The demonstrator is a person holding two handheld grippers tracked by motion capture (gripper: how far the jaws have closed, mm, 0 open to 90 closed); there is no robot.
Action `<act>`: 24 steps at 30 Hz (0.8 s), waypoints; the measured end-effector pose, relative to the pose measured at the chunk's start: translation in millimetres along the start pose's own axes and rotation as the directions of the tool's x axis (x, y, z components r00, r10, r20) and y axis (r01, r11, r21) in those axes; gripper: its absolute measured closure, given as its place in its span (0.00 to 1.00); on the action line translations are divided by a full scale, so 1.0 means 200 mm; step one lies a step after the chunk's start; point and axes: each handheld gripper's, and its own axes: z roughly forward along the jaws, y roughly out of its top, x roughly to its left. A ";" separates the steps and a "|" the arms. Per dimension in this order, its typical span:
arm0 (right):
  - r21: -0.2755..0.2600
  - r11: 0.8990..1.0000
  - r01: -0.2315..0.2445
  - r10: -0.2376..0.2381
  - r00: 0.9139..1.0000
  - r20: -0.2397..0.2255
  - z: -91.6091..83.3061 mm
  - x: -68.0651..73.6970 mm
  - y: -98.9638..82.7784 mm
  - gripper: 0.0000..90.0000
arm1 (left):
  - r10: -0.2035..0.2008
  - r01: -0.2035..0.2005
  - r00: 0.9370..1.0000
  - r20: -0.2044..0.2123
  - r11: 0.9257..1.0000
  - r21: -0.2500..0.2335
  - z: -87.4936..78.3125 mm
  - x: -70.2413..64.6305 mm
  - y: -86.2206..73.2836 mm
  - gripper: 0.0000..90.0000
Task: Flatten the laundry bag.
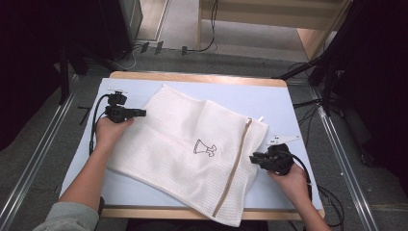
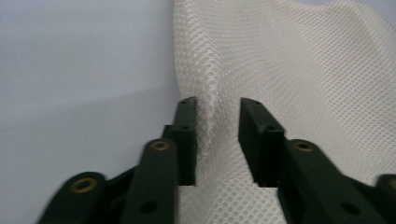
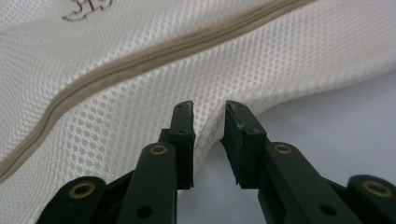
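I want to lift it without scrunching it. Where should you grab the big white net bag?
Probably by its side edges. The mesh bag lies flat, so only its edges offer something to pinch. The left gripper and right gripper each come in low from opposite sides, jaws open around an edge, clear of the zipper.

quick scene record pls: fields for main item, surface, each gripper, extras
item: white mesh laundry bag, lying flat, beige zipper running toward the near table edge, small dark print mid-bag
surface: pale blue tabletop
left gripper: jaws apart, bag edge fold between them
right gripper: jaws apart, bag edge between them, not clamped
extras: small white tag on the table by the right gripper
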 end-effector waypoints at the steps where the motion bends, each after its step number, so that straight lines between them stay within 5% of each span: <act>1: 0.000 1.000 0.000 0.000 1.000 0.000 0.00 0.00 0.00 0.83 | 0.000 0.000 1.000 0.000 1.000 0.000 0.00 0.00 0.00 0.71; 6: -0.105 0.994 -0.016 0.020 0.999 0.033 -0.08 -0.08 0.02 0.72 | 0.040 -0.040 0.999 -0.031 0.999 -0.002 -0.08 -0.04 -0.04 0.58; 13: -0.121 0.992 -0.031 0.042 0.995 0.086 -0.04 -0.18 0.08 0.63 | 0.046 -0.046 0.999 -0.014 0.999 -0.028 -0.22 -0.09 -0.11 0.54; 21: -0.121 0.992 -0.042 0.058 0.990 0.132 0.03 -0.30 0.16 0.62 | 0.096 -0.096 0.995 -0.037 0.995 0.005 -0.34 -0.18 -0.31 0.53; 24: -0.127 0.991 -0.039 0.057 0.988 0.143 0.05 -0.32 0.19 0.61 | 0.083 -0.083 0.996 -0.041 0.997 -0.008 -0.38 -0.18 -0.36 0.52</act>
